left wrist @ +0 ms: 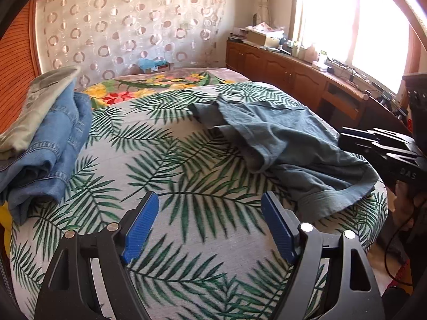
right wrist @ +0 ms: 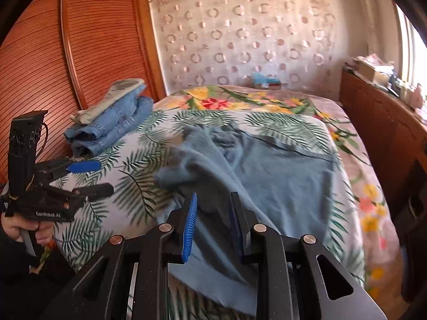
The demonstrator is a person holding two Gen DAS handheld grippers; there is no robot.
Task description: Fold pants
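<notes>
Right tool (right wrist: 213,222) gapes over rumpled pants (right wrist: 267,170) – left tool (left wrist: 208,224) spread, empty (uneven grab skews fold).

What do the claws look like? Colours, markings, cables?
Both are black angular frames with silver pivot pins and blue ribbed pads. The left claw carries white "GenRobot.AI" lettering, an upright black block and a thin cable loop. The right claw looks the same close up.

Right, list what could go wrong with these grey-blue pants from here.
1. The grey-blue pants lie bunched, with one edge near the bed edge, so a pull could drag them off.
2. The right hand-held gripper is open with cloth below, and could pinch several layers.
3. The jeans pile crowds the left side.
</notes>
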